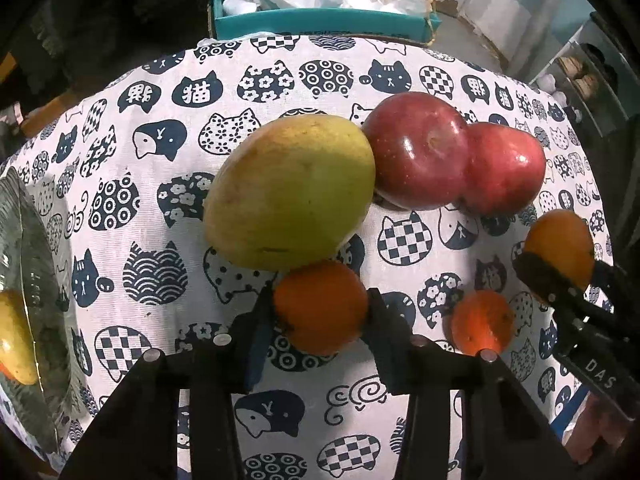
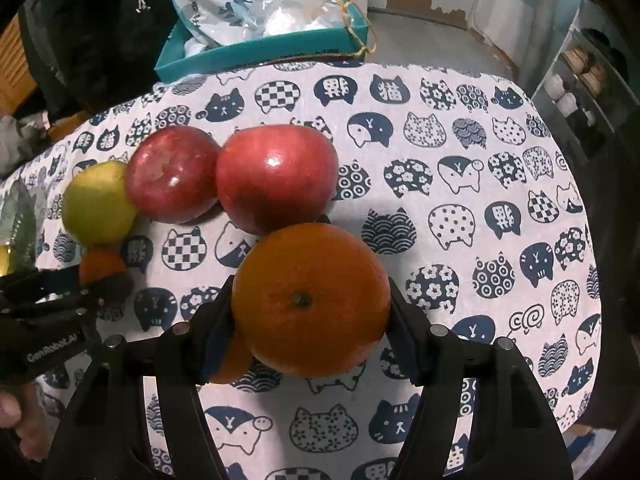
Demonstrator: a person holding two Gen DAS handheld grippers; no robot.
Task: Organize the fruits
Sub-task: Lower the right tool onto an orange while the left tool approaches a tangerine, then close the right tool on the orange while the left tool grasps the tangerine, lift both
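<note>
- Black fingers of my left claw (image 1: pixel 322 312) sit closest to its lens, clamped on a small round orange tangerine (image 1: pixel 321 306), one pad on each side.
- That small fruit rests on the white cloth with navy cat prints (image 1: pixel 168 184); cannot tell if it's lifted clear.
- Just ahead of the left claw, touching the tangerine's far side: a big oval yellow-green mango (image 1: pixel 290 192).
- Ahead and to the right of it: two glossy red apples (image 1: pixel 416 152) (image 1: pixel 506 168), touching each other; the nearer one touches the mango.
- Right of the left claw, on the cloth: another small orange tangerine (image 1: pixel 482 322), apart from both claws.
- Far left of the left claw: a clear glass bowl (image 1: pixel 24 264) with a yellow fruit (image 1: pixel 14 340) inside, partly cut off at the frame edge.
- My right claw (image 2: pixel 310 312) is clamped on a large round orange (image 2: pixel 310 300), stem end facing the lens, pads on its left and right flanks.
- From the right claw's view the orange hides most of the cloth beneath it; the second red apple sits just beyond it.
- Left-wrist view shows the same right claw at far right with its orange held above the cloth.
- Beyond the far edge of the cloth: a teal cardboard box (image 2: pixel 256 54) stuffed with clear plastic bags (image 2: pixel 244 4).
</note>
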